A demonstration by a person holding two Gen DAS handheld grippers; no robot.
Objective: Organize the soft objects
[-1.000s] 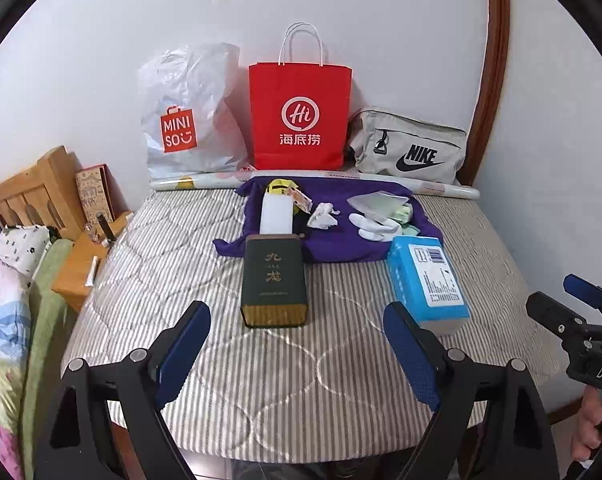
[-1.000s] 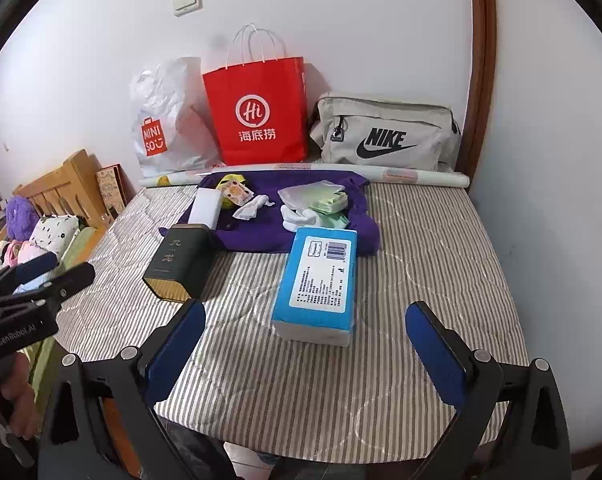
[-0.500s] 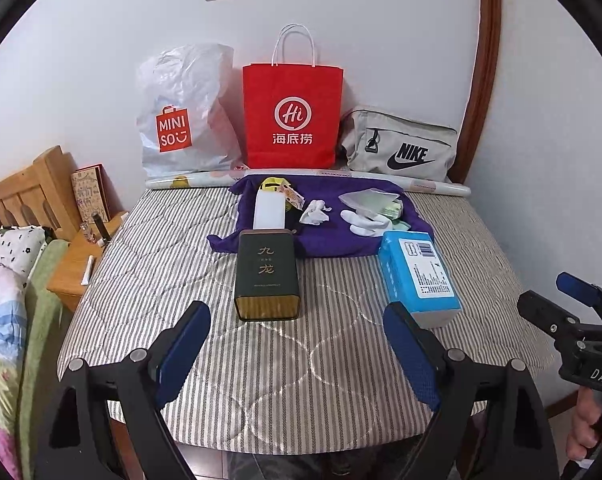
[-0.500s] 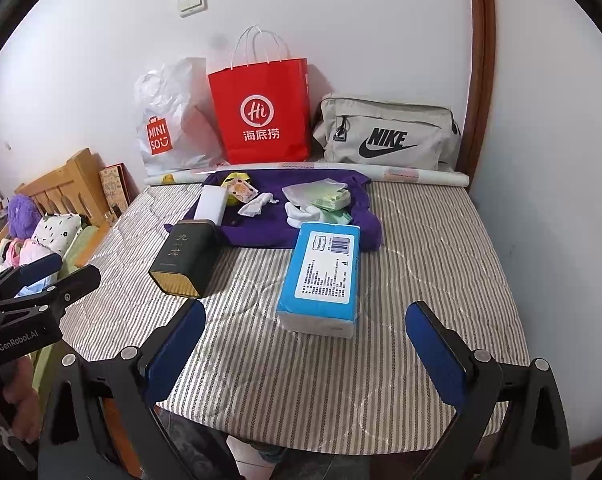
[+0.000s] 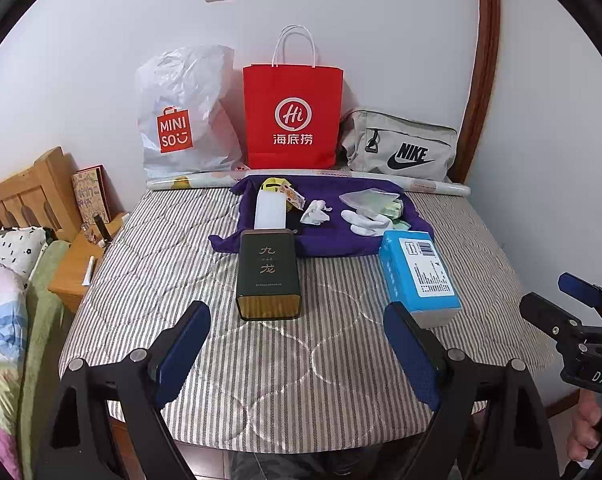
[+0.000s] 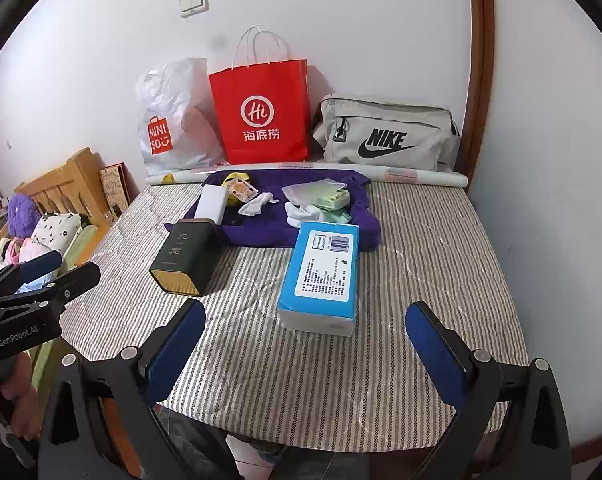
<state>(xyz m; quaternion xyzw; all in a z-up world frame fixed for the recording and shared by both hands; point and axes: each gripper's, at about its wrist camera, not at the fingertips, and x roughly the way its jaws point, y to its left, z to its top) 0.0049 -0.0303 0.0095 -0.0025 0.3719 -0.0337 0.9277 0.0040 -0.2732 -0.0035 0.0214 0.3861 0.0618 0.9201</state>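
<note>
A purple cloth (image 5: pixel 333 236) (image 6: pixel 277 228) lies at the back of the striped table (image 5: pixel 261 380). On it are a white block (image 5: pixel 270 212), a yellow toy (image 5: pixel 275 185), a crumpled white tissue (image 5: pixel 315 212), white gloves (image 5: pixel 365 222) and a clear bag of green packets (image 5: pixel 375 202). A blue tissue pack (image 5: pixel 419 276) (image 6: pixel 323 272) and a dark green tin (image 5: pixel 268 274) (image 6: pixel 183 256) lie in front of the cloth. My left gripper (image 5: pixel 297 344) and right gripper (image 6: pixel 305 344) are open and empty, near the table's front edge.
A white Miniso bag (image 5: pixel 181 120), a red paper bag (image 5: pixel 293 116) and a grey Nike bag (image 5: pixel 401 148) stand against the back wall. A rolled sheet (image 5: pixel 437 188) lies behind the cloth. A wooden bed (image 5: pixel 25 196) and a nightstand (image 5: pixel 75 272) are to the left.
Both grippers have drawn back a little from the table, so the objects look slightly farther. Both stay open. Nothing on the table has moved.
</note>
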